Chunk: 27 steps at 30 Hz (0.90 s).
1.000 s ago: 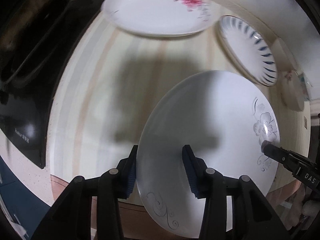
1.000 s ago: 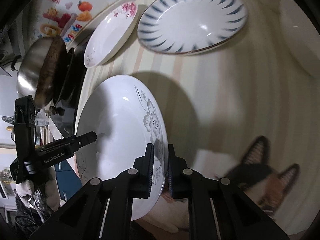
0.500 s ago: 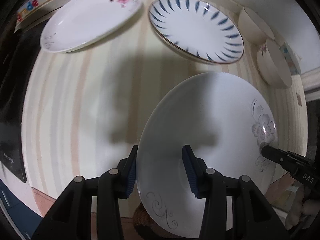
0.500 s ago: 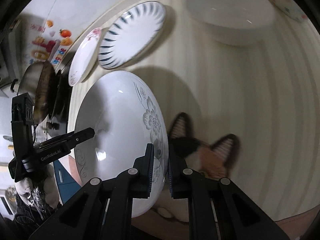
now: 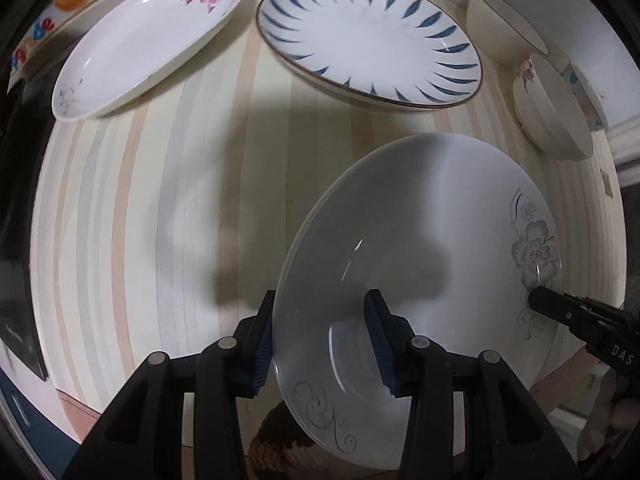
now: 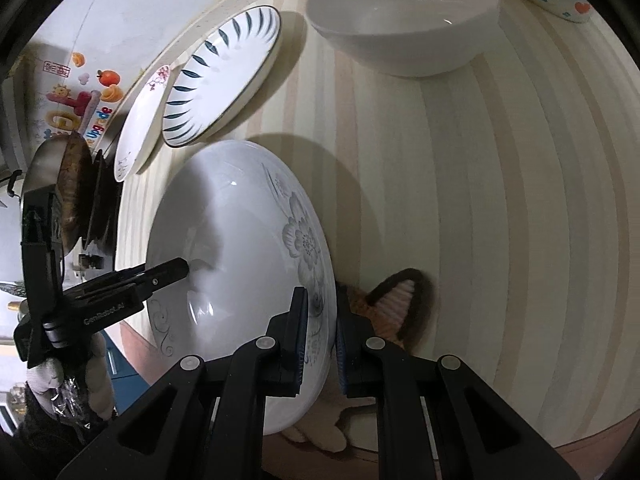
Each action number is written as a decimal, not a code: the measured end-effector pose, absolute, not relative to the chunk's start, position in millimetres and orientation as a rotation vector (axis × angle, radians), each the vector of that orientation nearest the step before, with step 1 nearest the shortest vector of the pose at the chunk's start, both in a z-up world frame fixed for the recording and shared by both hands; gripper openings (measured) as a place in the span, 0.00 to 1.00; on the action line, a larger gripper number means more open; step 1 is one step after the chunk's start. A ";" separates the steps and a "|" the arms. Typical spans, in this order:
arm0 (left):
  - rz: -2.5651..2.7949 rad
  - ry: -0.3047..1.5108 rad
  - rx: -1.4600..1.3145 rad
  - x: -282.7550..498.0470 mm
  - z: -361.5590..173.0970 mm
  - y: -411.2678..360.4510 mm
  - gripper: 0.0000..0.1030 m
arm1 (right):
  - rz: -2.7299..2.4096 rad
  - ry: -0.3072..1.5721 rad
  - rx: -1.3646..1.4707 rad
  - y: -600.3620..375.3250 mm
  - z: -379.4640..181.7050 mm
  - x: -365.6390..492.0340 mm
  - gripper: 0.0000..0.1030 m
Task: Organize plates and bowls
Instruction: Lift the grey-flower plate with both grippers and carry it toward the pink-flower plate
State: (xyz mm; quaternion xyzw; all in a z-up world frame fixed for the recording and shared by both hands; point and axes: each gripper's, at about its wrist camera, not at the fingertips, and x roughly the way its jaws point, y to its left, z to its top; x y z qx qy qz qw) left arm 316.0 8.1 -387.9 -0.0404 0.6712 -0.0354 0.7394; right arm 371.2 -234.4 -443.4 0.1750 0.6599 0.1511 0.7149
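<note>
A white plate with a grey flower (image 5: 420,264) hangs above the striped desk (image 5: 168,200), gripped at opposite edges: the left tool (image 5: 320,344) is clamped on its near rim, jaws partly apart with one pad inside the dish and one outside, and the right tool (image 6: 322,340) is pinched nearly closed on the flowered rim. Beyond the plate lie a blue-striped plate (image 5: 368,36) and, left of that, a pink-flowered plate (image 5: 140,40). To the right of the blue-striped plate sit a plain white bowl (image 6: 404,16) and a flowered bowl (image 5: 548,112).
</note>
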 end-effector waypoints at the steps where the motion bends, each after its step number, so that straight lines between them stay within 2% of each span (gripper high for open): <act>1: -0.079 1.471 -0.085 315.4 -387.7 7.8 0.39 | 0.330 1.464 0.388 -235.0 -444.6 370.6 0.14; 11: -0.126 1.482 -0.082 309.0 -388.4 6.8 0.39 | 0.248 1.444 0.378 -229.0 -441.1 365.7 0.15; 15: -0.145 1.452 -0.083 305.7 -367.0 25.3 0.39 | 0.227 1.470 0.422 -232.8 -440.0 366.4 0.16; 19: -0.108 1.372 -0.110 307.9 -329.9 67.8 0.39 | 0.158 1.428 0.423 -244.0 -407.4 365.2 0.16; 21: -0.060 1.334 -0.141 312.2 -314.7 94.0 0.40 | 0.150 1.368 0.405 -239.6 -374.2 367.6 0.16; 23: -0.006 1.314 -0.194 325.2 -307.8 120.5 0.40 | 0.195 1.307 0.392 -219.5 -342.0 379.3 0.20; 25: 0.061 1.309 -0.243 339.4 -315.4 153.1 0.40 | 0.258 1.252 0.365 -188.8 -318.8 400.2 0.35; 27: 0.128 1.317 -0.312 353.8 -327.0 188.4 0.40 | 0.357 1.212 0.340 -141.9 -306.9 435.9 0.37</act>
